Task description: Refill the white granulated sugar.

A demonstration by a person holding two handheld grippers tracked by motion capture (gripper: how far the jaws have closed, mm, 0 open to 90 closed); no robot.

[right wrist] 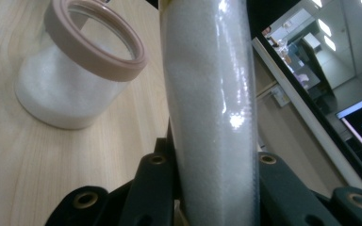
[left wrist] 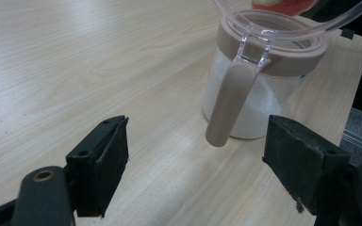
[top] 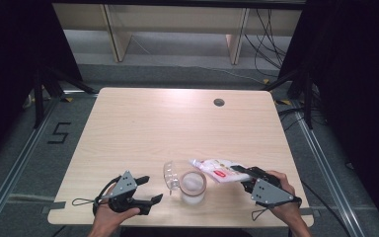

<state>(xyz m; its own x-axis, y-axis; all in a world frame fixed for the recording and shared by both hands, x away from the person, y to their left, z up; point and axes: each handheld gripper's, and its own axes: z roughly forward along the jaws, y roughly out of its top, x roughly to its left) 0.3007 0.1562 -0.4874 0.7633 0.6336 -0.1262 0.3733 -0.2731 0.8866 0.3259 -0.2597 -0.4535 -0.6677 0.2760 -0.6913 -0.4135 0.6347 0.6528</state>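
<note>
Near table's front edge: right gripper (top: 243, 174) fingers pinching bag (right wrist: 212, 94) beside jar (top: 193, 186); left gripper (top: 149, 189) fingers spread.

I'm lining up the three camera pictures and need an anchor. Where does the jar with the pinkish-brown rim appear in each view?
High view: the jar stands at bottom centre, between the two grippers.
Left gripper view: upper right, its clear lid flipped open above it.
Right gripper view: upper left, beside the held bag.
Shared landmark: the jar's pinkish-brown rim.
</note>
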